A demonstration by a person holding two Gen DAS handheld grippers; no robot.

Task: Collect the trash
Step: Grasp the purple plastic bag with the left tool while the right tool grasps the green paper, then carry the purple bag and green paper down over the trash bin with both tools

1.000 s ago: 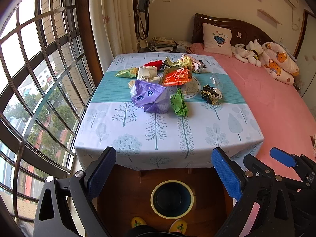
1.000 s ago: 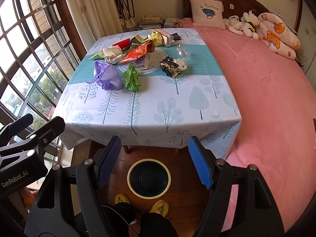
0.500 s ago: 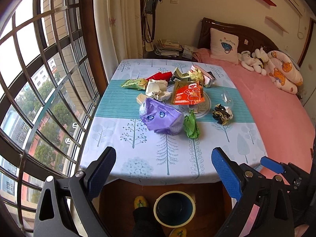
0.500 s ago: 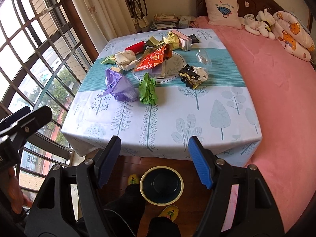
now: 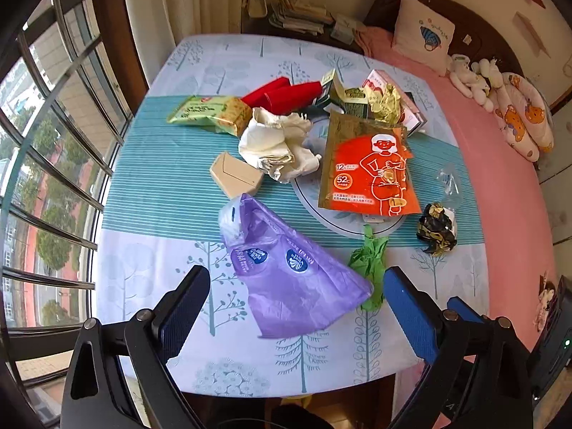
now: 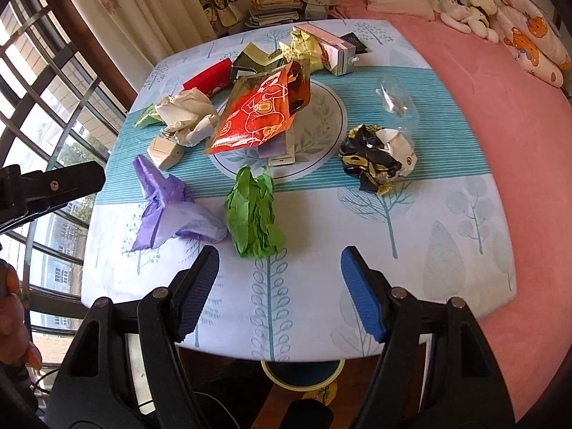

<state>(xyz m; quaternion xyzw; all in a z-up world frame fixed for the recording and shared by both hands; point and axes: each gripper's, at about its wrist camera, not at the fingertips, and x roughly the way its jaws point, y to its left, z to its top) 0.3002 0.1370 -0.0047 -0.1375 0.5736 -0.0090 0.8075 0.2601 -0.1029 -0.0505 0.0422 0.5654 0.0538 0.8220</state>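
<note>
While spread, left fingers [image 5: 186, 304] flank purple bag [image 5: 286, 279].

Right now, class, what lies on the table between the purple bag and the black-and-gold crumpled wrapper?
The green crumpled paper lies between the purple bag and the black-and-gold wrapper, close beside the bag. The right wrist view shows it best.

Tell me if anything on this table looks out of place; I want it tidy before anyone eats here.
Yes: wrappers and crumpled trash litter the tablecloth. An orange packet lies propped across the round plate, and a purple bag, green crumpled paper and white wad lie around it.
</note>
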